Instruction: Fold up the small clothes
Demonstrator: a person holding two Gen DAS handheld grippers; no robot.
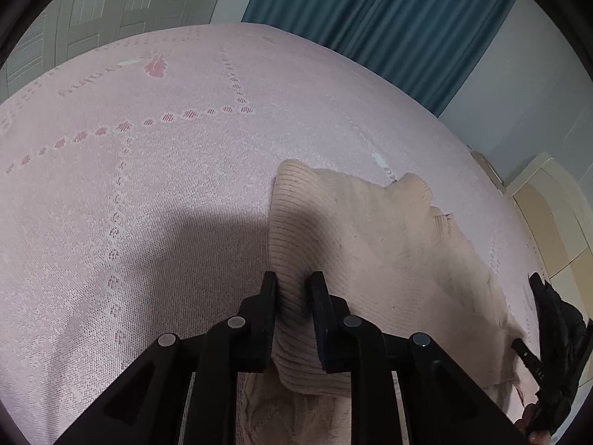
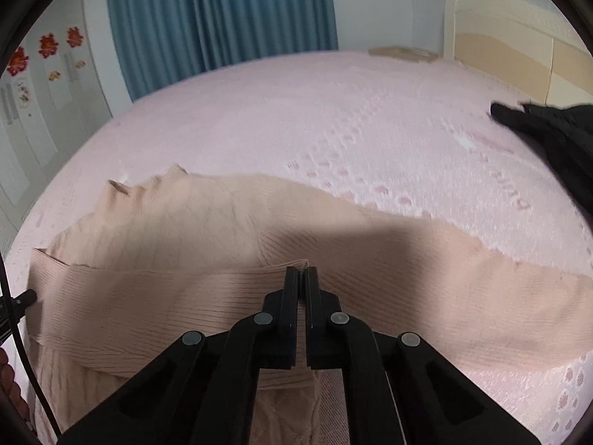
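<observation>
Showing on the pink bedspread (image 1: 155, 193) are woven pink letters, mirrored or upside down in both wrist views and too distorted to read, and a small white marking on the black object (image 1: 533, 365) at the right edge of the left wrist view that cannot be made out either. One garment is in play: a single beige knit sweater (image 2: 178, 222), lying on the bedspread, with two grippers on it. One dark black cloth (image 2: 556, 137) lies well apart, near the bed's far right side in the right wrist view. The sweater is pale peach-beige, ribbed along a wide band, with a cable-like pattern on the part nearest the cameras; its surface looks slightly pilled. The left gripper (image 1: 292, 282) has its jaws partly closed, clamped on a thick fold of the ribbed band that bulges between the fingers. The right gripper (image 2: 302, 272) has its jaws nearly together, pinching a thin ribbed edge. Behind the bed hang blue curtains (image 2: 222, 11), and three red flower stickers (image 2: 48, 46) mark the wall
</observation>
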